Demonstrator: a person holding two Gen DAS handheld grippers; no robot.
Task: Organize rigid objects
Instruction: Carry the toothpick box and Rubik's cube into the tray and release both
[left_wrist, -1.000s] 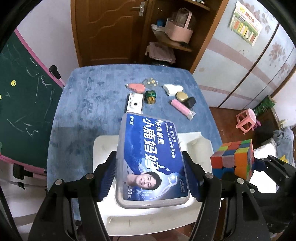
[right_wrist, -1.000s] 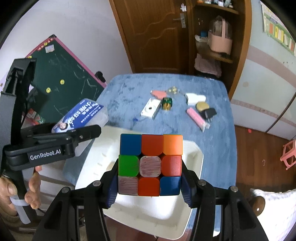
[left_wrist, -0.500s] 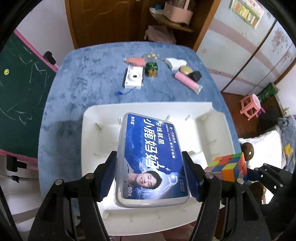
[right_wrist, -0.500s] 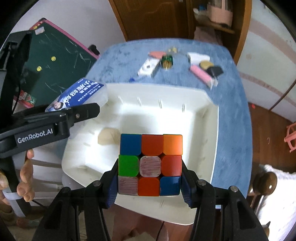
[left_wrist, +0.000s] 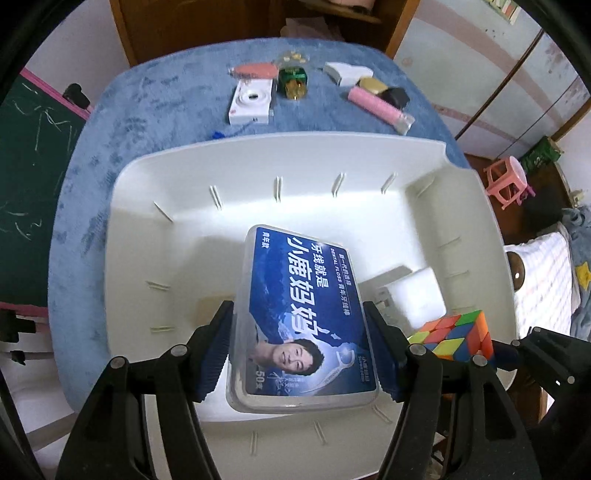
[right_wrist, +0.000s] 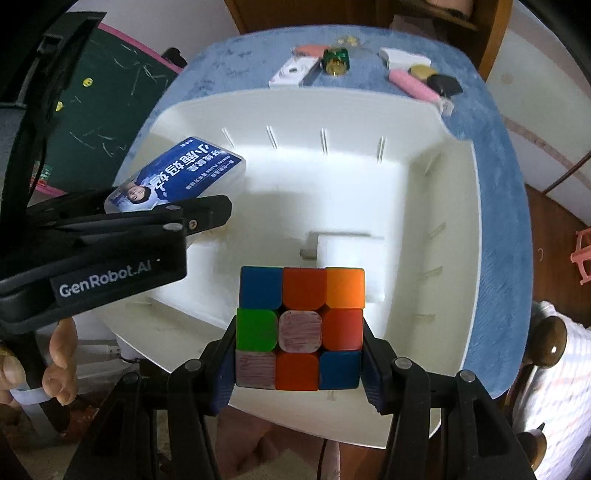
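Observation:
My left gripper (left_wrist: 301, 350) is shut on a clear plastic dental floss box (left_wrist: 303, 314) with a blue label, held low over the left half of a large white bin (left_wrist: 258, 166). The same box (right_wrist: 177, 175) shows at the left of the right wrist view. My right gripper (right_wrist: 299, 350) is shut on a colourful puzzle cube (right_wrist: 300, 328), held over the bin (right_wrist: 458, 229) near its front right. The cube (left_wrist: 456, 338) also shows at the right of the left wrist view. A white block-shaped charger (right_wrist: 351, 258) lies on the bin's floor.
On the blue tablecloth (left_wrist: 166, 96) beyond the bin lie a white box (left_wrist: 251, 103), a green bottle (left_wrist: 293, 83), a pink tube (left_wrist: 376, 107), a salmon-coloured item (left_wrist: 255, 70), a white piece (left_wrist: 347, 72) and a black and gold item (left_wrist: 388, 92). A green chalkboard (left_wrist: 29, 147) stands left. A person's hand (right_wrist: 59, 362) holds the left gripper.
Both grippers have sunk toward the bin with their loads and tipped further downward; the bin now fills most of both views. Both grips are unchanged.

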